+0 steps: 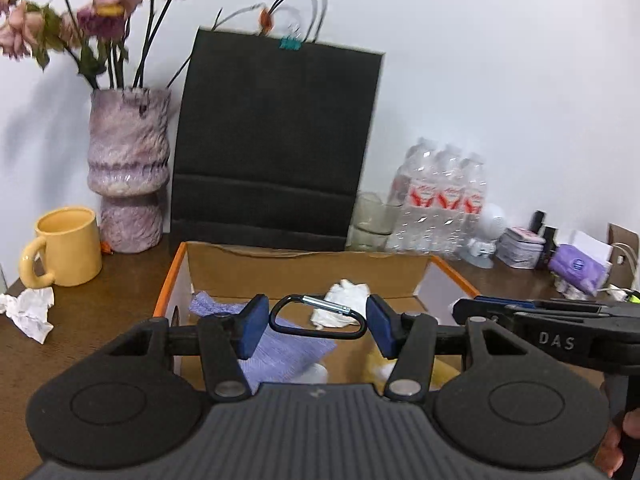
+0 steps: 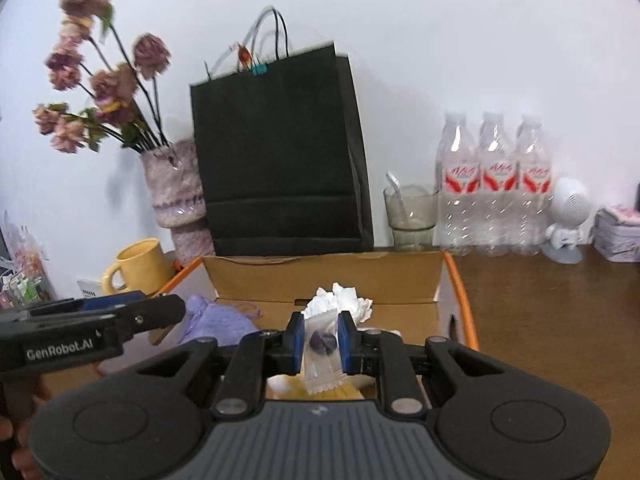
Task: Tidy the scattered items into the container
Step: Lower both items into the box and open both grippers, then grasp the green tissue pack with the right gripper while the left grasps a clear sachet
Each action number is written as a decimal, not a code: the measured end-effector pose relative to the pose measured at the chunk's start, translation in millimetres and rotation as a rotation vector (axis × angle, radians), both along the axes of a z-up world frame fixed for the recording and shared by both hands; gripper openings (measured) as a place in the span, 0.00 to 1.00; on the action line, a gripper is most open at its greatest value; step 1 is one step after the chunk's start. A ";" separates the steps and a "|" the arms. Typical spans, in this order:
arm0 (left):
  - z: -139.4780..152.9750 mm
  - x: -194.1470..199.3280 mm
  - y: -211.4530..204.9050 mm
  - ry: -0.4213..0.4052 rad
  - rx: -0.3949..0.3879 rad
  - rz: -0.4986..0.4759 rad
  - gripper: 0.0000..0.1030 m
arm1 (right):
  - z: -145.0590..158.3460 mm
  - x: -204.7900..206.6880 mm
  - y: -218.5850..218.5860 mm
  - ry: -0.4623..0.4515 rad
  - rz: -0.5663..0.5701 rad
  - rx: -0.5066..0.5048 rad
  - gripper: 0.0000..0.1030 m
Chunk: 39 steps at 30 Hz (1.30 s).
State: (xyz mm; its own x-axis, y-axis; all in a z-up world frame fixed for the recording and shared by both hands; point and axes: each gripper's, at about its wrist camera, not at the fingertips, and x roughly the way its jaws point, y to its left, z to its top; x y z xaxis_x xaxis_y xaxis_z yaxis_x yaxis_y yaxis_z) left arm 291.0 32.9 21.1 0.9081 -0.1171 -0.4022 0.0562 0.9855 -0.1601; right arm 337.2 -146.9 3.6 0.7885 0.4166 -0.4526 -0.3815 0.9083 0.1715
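An open cardboard box (image 1: pixel 304 270) with orange edges sits on the brown table; it also shows in the right wrist view (image 2: pixel 320 276). Inside lie a purple cloth (image 1: pixel 280 344), crumpled white tissue (image 1: pixel 340 308) and something yellow. My left gripper (image 1: pixel 318 320) holds a black carabiner (image 1: pixel 316 318) between its blue pads, above the box. My right gripper (image 2: pixel 322 344) is shut on a clear wrapped candy (image 2: pixel 322 350) with a dark purple centre, also over the box. Each gripper shows side-on in the other's view.
A crumpled tissue (image 1: pixel 28 312) lies on the table left of the box, by a yellow mug (image 1: pixel 64 246). Behind stand a vase of dried flowers (image 1: pixel 128 168), a black paper bag (image 1: pixel 276 140), a glass (image 2: pixel 410 216), water bottles (image 2: pixel 494 184) and small items at right.
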 end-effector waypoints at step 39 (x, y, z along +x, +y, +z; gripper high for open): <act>-14.4 23.8 14.2 0.116 0.016 0.090 1.00 | -14.7 40.0 6.2 0.096 -0.064 -0.071 0.97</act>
State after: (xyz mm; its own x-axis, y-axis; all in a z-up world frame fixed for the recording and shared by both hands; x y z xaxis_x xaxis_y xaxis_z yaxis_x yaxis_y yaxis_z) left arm 314.9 47.1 6.6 0.8621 -0.0302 -0.5058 -0.0503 0.9882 -0.1448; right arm 377.2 -140.7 -11.1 0.7643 0.3305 -0.5538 -0.3069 0.9416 0.1385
